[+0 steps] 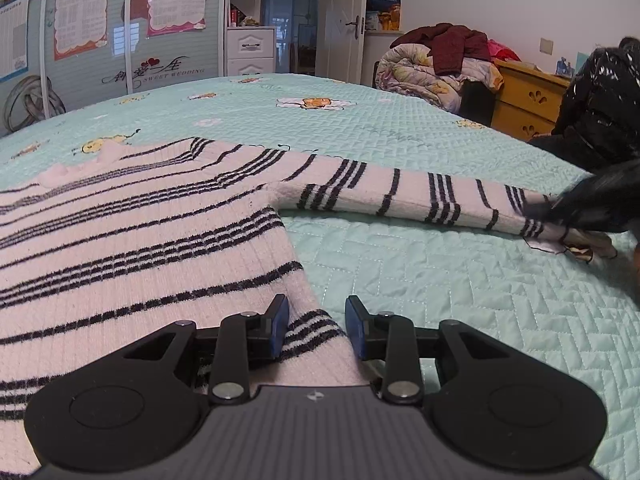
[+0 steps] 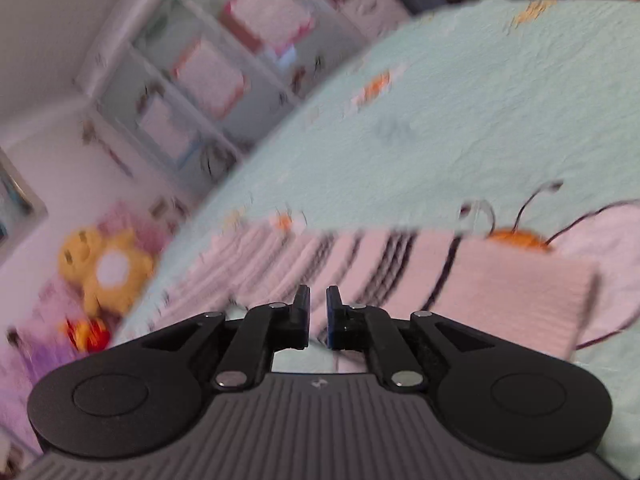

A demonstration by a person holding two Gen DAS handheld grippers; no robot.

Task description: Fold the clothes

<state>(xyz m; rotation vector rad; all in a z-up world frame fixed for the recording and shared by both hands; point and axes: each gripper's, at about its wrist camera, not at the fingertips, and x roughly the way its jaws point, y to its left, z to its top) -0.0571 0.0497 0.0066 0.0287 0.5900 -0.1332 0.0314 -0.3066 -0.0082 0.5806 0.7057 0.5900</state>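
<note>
Two grippers are at work on one pale pink knitted sweater with black stripes [image 1: 132, 240], spread flat on the mint-green quilted bed [image 1: 440, 280]. Nearest, the left gripper [image 1: 317, 328] holds the sweater's hem corner between its part-spread blue pads, the knit bunched up in the gap; it appears to pinch the thick fabric, pinning that corner. Ahead and to its right, one striped sleeve [image 1: 400, 196] lies stretched straight out sideways from the body.

Seen from its own blurred camera, the right gripper [image 2: 318, 314] has its jaws a narrow slit apart with nothing between them, and the sleeve's plain cuff [image 2: 516, 300] lies just ahead and to its right.

My judgement: the sleeve has been laid out and let go, so folding proper has hardly begun; next the sleeve wants taking again and carrying across the body.

Beyond the sweater, bare quilt runs wide to the bed's far edge; past the sleeve end on the right, the edge lies close.
</note>
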